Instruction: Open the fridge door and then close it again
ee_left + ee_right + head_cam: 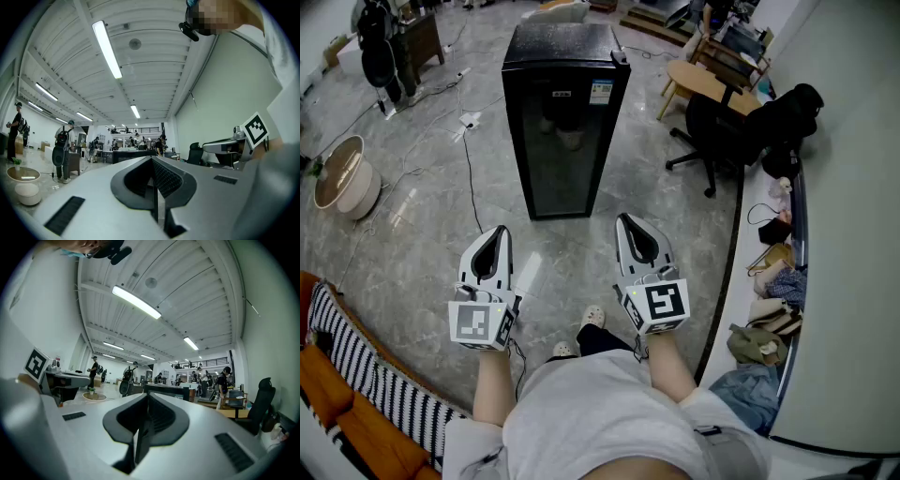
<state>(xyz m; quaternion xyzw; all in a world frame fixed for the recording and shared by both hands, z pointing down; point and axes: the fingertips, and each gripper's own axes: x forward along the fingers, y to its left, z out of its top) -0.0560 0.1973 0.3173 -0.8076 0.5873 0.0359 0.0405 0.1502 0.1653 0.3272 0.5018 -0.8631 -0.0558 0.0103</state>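
A small black fridge (562,117) with a dark glass door stands on the floor ahead of me, its door closed. My left gripper (496,236) is held low at the left, well short of the fridge, jaws together with nothing between them. My right gripper (630,225) hangs at the right, equally far back, also shut and empty. In the left gripper view the left gripper (154,161) points level toward the room, the fridge top (129,154) just beyond its tip. The right gripper (146,397) shows the fridge top (168,390) past its tip.
A black office chair (722,131) and a wooden table (703,82) stand right of the fridge. A round white stool (342,178) sits far left, cables (469,159) trail across the floor, a striped cushion (366,375) lies bottom left, and a ledge with clutter (773,281) runs along the right.
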